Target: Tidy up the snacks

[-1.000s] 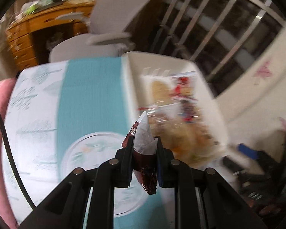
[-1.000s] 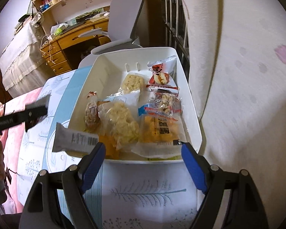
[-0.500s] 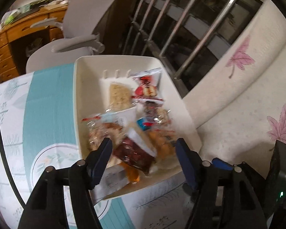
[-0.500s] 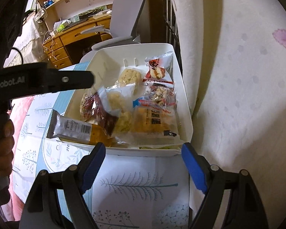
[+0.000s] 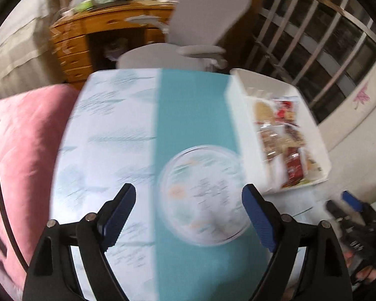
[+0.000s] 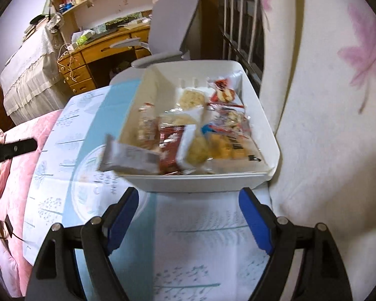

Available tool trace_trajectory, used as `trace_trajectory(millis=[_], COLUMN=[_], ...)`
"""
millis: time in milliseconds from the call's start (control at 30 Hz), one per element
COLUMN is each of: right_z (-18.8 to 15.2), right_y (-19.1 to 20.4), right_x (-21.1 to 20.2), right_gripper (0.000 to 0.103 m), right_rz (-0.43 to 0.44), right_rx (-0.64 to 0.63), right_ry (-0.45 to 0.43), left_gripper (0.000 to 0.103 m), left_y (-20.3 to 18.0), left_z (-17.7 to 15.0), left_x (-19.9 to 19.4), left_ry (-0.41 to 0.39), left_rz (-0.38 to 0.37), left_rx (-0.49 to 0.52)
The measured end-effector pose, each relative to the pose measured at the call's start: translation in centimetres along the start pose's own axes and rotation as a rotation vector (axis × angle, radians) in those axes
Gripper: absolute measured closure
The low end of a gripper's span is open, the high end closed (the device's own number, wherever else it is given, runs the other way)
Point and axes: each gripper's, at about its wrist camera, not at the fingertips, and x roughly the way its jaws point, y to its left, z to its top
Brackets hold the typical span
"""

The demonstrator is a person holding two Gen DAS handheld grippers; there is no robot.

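Where snack packets crowd, white bin, dark-red wrapper topmost

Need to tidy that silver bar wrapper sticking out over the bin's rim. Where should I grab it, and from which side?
Probably take the silver bar wrapper by its free end, which juts past the white bin at the near-left corner. Come in from the tablecloth side with the fingers across its flat faces; its other end lies under the brown packet.

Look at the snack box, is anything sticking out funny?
Yes. The silver wrapped bar pokes out over the near left corner of the white bin, half hanging above the tablecloth. The other snacks lie piled inside.
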Motion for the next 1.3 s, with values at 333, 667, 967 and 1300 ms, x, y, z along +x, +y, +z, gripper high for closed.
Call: trace_trajectory(millis=[333,667,967,1300], right_z=[-4.1,-6.8,-6.4,-4.1], right_y=[6.2,6.6,4.0,0.7], right_x=[-6.3,-9.8,-10.0,-13.0], right_gripper=[0.016,0.016,0.015,0.010], right_rz=[0.014,0.067,0.165,0.202], right_rx=[0.028,0.054,0.043,0.023], right_ry=[-0.080,-0.058,-0.009,-0.034], left_gripper=[0.017,0.017,0.017,0.017], left_y=[12.6,12.1,3.8,-8.2], left_z=[-8.8,-16.1,-17.4,-10.8], left_x=[-7.4,-8.4,-8.3,-10.5], left_ry=[-0.070,0.019,0.081,-0.066], left_rz=[0.111,0.059,-0.062,-0.140], left_rx=[-0.134,-0.168,-0.173,-0.092])
